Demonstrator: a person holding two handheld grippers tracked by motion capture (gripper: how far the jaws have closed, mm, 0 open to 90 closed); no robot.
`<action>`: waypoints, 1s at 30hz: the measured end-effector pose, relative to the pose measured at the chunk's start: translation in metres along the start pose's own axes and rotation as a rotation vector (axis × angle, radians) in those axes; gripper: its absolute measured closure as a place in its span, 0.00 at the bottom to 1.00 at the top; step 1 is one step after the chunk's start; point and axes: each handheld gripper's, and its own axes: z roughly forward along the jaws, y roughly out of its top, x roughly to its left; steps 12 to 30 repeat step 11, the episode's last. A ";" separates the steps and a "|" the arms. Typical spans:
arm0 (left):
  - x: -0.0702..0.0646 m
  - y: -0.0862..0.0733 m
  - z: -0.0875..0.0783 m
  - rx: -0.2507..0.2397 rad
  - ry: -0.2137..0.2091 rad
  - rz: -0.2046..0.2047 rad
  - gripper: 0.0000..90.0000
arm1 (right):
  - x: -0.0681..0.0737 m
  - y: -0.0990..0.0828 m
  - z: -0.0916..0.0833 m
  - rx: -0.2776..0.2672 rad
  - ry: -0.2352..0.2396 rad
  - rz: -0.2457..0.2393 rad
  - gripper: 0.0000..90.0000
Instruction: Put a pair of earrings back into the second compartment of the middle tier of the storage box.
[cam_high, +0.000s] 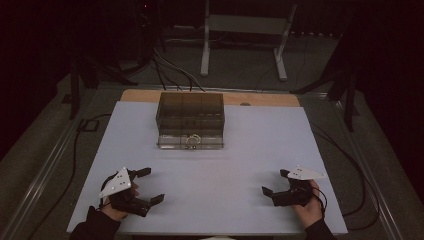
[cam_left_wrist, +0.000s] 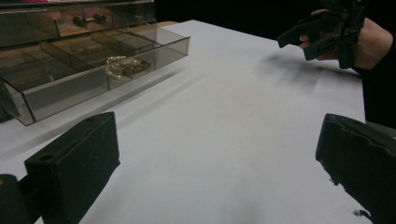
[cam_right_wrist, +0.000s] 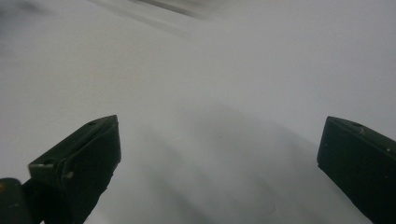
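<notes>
The smoky, see-through plastic drawer box stands on the white table, well ahead of both tools and between their lines of reach. Its bottom drawer is pulled out toward the person. In that drawer, in a front compartment, lies a small pale-gold ring-shaped trinket with a darker clasp, ahead and to the left of the left tool as its own view looks along the jaws.

The left tool rests low over the table near the person, jaws spread wide, holding nothing. The right tool sits likewise at the other side, jaws wide apart and empty; its own view looks down on bare table.

By my judgement the trinket is light, hard and slippery, likely a loose loop that will shift or roll; pinching across its band, or at the clasp, should hold best. The box looks light and rigid and may slide when the drawer is pushed, so one tool should steady its side wall.

Count: one box, one open drawer, one trinket, two tools. At least one small knob shows on an upper drawer.
</notes>
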 end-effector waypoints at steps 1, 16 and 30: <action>0.000 0.000 0.000 -0.002 0.000 -0.002 0.00 | 0.000 0.000 0.000 -0.001 0.002 0.002 0.00; 0.000 0.000 0.000 -0.004 0.001 -0.006 0.00 | -0.002 -0.001 0.002 0.012 0.009 0.012 0.00; 0.000 0.000 0.000 -0.004 0.001 -0.006 0.00 | -0.002 -0.001 0.002 0.012 0.009 0.012 0.00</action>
